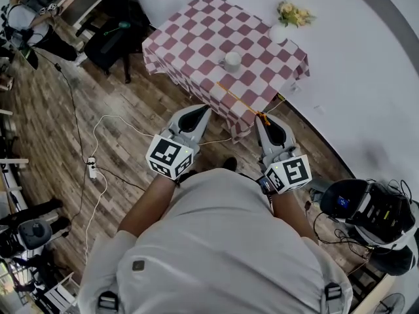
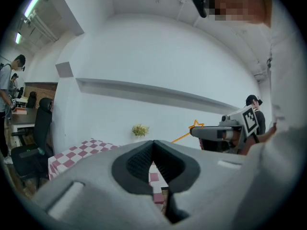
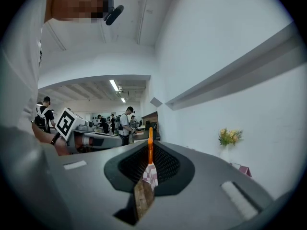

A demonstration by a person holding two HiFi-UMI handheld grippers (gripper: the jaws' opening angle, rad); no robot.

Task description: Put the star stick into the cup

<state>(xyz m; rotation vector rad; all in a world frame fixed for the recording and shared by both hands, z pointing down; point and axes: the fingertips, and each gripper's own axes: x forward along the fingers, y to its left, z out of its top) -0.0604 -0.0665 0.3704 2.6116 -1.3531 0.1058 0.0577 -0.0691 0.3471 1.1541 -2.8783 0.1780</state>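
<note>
Star stick, a thin orange rod with an outlined star tip (image 1: 241, 101): gripped, not yet in the cup.
Red-and-white checked table (image 1: 196, 31) ahead, small white cup (image 1: 232, 60) near its middle. Right gripper (image 1: 264, 118) pinches the stick's plain end, with the star end out over the table's near edge, short of the cup. Left gripper (image 1: 198, 112) idle, jaws pressed together on nothing. Next (my read): advance, stand the stick upright over the cup's mouth, lower, let go.

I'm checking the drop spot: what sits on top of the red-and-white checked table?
A white cup and a white vase of yellow flowers stand on the checked table. The cup's contents are too small to tell; the cloth hides the tabletop.
</note>
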